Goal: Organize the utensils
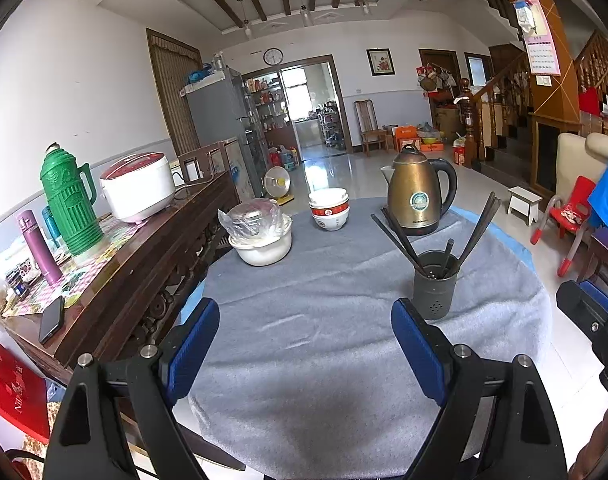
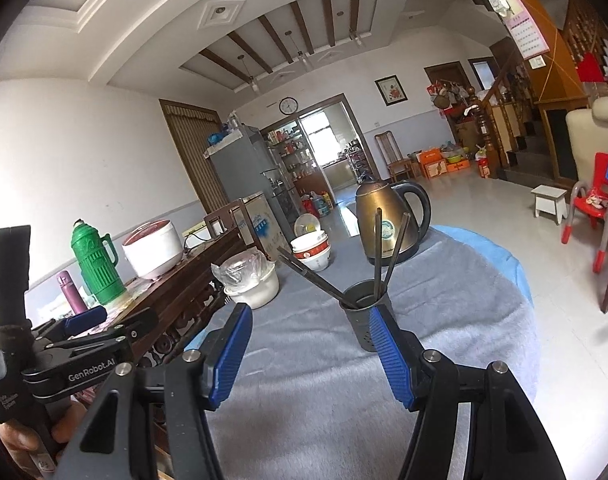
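Dark chopsticks (image 2: 377,256) lean loosely in the perforated grey holder (image 2: 363,320); both grippers' jaws gape empty, and a careless nudge could topple it

I read "GenRobot.AI" in white on the left gripper (image 2: 90,322) body; the kettle (image 2: 387,224) badge stays illegible to me.

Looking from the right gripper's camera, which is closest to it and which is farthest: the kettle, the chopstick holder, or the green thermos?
1. Chopstick holder, just ahead of the right gripper.
2. Kettle, behind it across the table.
3. Green thermos, off left on the sideboard.
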### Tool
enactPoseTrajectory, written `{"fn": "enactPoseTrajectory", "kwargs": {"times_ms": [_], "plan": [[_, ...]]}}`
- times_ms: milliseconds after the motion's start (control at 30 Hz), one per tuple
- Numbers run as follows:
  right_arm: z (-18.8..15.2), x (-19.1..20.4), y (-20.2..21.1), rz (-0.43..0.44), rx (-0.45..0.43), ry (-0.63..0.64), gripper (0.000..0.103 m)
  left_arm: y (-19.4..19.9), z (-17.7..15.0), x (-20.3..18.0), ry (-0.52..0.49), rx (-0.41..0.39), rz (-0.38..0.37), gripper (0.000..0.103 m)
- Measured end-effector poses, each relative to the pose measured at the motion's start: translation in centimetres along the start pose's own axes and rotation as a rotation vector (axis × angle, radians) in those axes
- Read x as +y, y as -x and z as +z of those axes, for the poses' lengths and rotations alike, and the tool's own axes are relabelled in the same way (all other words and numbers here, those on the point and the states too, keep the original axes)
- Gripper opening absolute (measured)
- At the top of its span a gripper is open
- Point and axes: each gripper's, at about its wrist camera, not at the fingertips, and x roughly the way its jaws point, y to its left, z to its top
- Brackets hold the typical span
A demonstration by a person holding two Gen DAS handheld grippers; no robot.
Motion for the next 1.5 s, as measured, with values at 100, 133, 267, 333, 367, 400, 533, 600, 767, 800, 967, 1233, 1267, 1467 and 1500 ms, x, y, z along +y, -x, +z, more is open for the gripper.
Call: {"fn": "enactPoseTrajectory", "kwargs": {"times_ms": [100,133,267,333,367,400,533,600,767,800,967,1233,1267,1467,1500], "plan": [[-0.1,0.5,0.1,-0.007,0.009,0.005,0.066,0.2,-0.1,0.3,0.005,-0.003,0.006,0.088],[-0.2,0.7,0.1,-0.009,0.013,0.008,0.066,0.3,-0.2,0.5,0.008,-0.004,0.008,0.088],[-0.4,1.0,0.2,-0.018,0.021,0.007,0.066,0.9,-0.4,1.4,0.021,-0.01,0.021,0.088],[-0.4,1.2,0.2,-0.022,0.021,0.004,0.066,1.1,-0.6,1.8,0.028,-0.012,0.025,0.088],[-0.4,1.3,0.2,-0.027,0.022,0.002,0.066,1.2,-0.7,2.0,0.031,-0.013,0.027,0.088],[-0.4,1.4,0.2,-0.028,0.024,0.001,0.066,1.2,-0.8,2.2,0.034,-0.013,0.029,0.088],[-0.6,1.9,-0.1,-0.032,0.032,0.0,0.066,1.4,-1.1,3.2,0.044,-0.013,0.04,0.088],[-0.7,2.1,-0.3,-0.032,0.037,0.001,0.066,1.3,-1.2,3.5,0.05,-0.012,0.045,0.088],[-1.1,2.9,-0.7,-0.032,0.048,0.011,0.066,1.3,-1.7,4.5,0.062,-0.008,0.058,0.088],[-1.1,3.1,-0.7,-0.033,0.048,0.014,0.066,1.3,-1.9,4.6,0.065,-0.007,0.061,0.088],[-1.4,3.8,-1.0,-0.035,0.056,0.027,0.066,1.1,-2.2,5.4,0.078,-0.003,0.067,0.088],[-1.7,4.4,-1.1,-0.042,0.061,0.038,0.066,1.1,-2.8,6.3,0.096,-0.002,0.069,0.088],[-1.7,4.5,-1.2,-0.042,0.063,0.04,0.066,1.1,-2.8,6.4,0.098,-0.001,0.068,0.088],[-2.0,5.4,-1.2,-0.043,0.063,0.058,0.066,1.1,-3.0,6.9,0.107,0.0,0.068,0.088],[-2.0,5.5,-1.2,-0.043,0.063,0.062,0.066,1.1,-3.1,7.0,0.109,0.0,0.067,0.088]]}}
